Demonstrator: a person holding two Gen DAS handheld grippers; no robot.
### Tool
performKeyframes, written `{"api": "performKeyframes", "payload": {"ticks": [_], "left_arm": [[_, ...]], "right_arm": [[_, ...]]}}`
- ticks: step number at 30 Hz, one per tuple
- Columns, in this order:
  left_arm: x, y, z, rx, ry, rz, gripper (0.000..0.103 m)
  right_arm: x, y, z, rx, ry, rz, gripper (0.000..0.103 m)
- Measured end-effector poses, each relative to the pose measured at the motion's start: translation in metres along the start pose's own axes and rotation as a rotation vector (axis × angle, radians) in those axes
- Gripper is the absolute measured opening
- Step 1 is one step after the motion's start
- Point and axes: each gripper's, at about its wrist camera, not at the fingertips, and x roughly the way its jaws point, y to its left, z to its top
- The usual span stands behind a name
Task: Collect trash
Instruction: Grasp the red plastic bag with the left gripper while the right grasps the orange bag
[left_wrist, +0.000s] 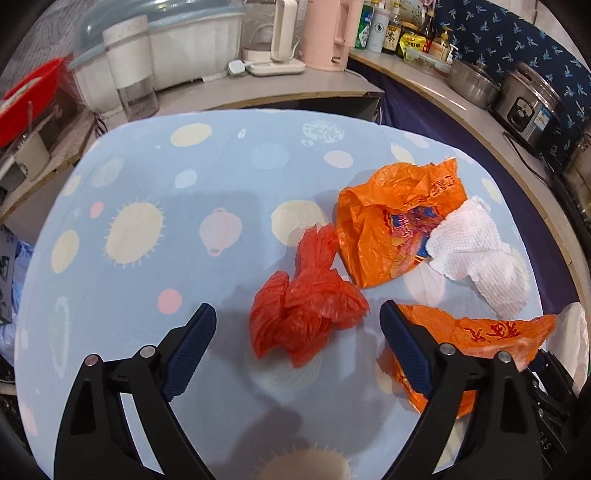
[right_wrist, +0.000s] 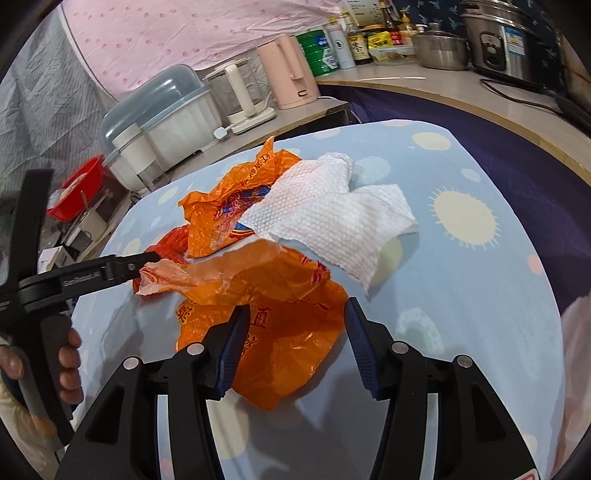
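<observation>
On the table (left_wrist: 122, 280), covered with a pale blue cloth of dots and suns, a crumpled red plastic bag (left_wrist: 306, 314) lies near the middle, between the widely spread jaws of the left gripper (left_wrist: 297, 326), which do not press on it. Toward the right edge sit a printed orange bag (left_wrist: 384, 229) and a white paper towel (right_wrist: 332, 214) overlapping it. A second orange bag (right_wrist: 280, 321) lies between the parted jaws of the right gripper (right_wrist: 297, 321); no pinch shows.
</observation>
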Motion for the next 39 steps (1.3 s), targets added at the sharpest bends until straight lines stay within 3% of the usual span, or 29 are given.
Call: {"api": "performKeyframes", "payload": {"ticks": [1,5,9,16,22,24,27,39], "left_arm": [[0.005,0.002,0.001,-0.008,0.01,-0.01,0.084],[0.018,0.003,0.003,-0.027,0.056,-0.068,0.06],[0.016,-0.001,0.0,0.001,0.047,-0.068,0.047],[0.011,-0.011,-0.011,0.032,0.056,-0.078,0.04],[0.002,-0.017,-0.029,0.047,0.067,-0.085,0.039],[-0.001,-0.016,-0.035,0.051,0.068,-0.088,0.039],[-0.008,-0.018,-0.047,0.06,0.074,-0.097,0.037],[-0.04,-0.022,-0.099,0.052,0.119,-0.155,0.035]], "right_arm": [[0.002,0.0,0.001,-0.006,0.002,0.006,0.052],[0.007,-0.004,0.004,-0.004,0.0,-0.003,0.055],[0.009,-0.01,0.005,0.014,-0.003,-0.008,0.059],[0.015,-0.006,0.007,0.008,0.025,0.014,0.064],[0.011,0.005,-0.011,0.005,0.065,0.019,0.049],[0.007,0.004,-0.018,0.025,0.075,0.041,0.032],[-0.001,0.005,-0.026,0.034,0.078,0.039,0.02],[-0.055,0.005,-0.063,0.074,0.068,0.033,0.011]]}}
